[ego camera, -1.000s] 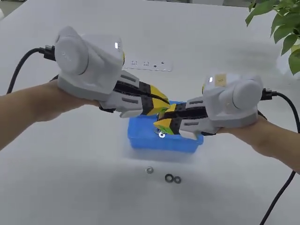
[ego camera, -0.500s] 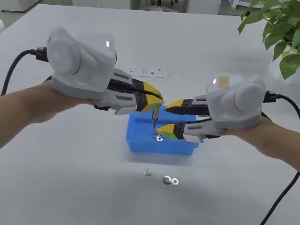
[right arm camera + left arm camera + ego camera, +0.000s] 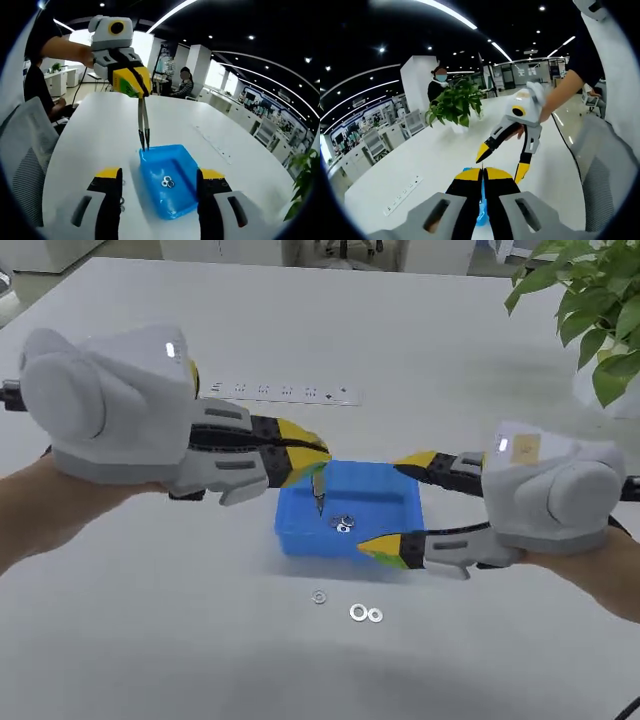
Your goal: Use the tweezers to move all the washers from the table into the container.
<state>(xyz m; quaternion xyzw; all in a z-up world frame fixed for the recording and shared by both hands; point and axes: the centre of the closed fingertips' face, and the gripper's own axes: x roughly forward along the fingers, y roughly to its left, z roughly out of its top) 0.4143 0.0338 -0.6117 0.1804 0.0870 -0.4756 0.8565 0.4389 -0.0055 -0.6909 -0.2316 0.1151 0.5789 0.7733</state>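
Compared with a second ago, the two grippers have drawn apart over the container. The left gripper [image 3: 318, 462] now sits further left, its fingers still clenched on the tweezers [image 3: 319, 495], whose tips hang just above the blue container [image 3: 300, 540]. Several washers [image 3: 343, 524] lie inside it. The right gripper [image 3: 392, 502] has pulled back to the right, and its fingers, nearly closed before, are now released and spread wide with nothing between them. In the right gripper view the tweezers [image 3: 143, 125] point down at the container's near rim [image 3: 150, 187].

Three more washers [image 3: 366, 613] still lie on the white tabletop [image 3: 150, 640], just in front of the container. A power strip [image 3: 278, 391] lies behind it, and a leafy plant [image 3: 590, 300] stands at the far right. Around is an open office with strip lights.
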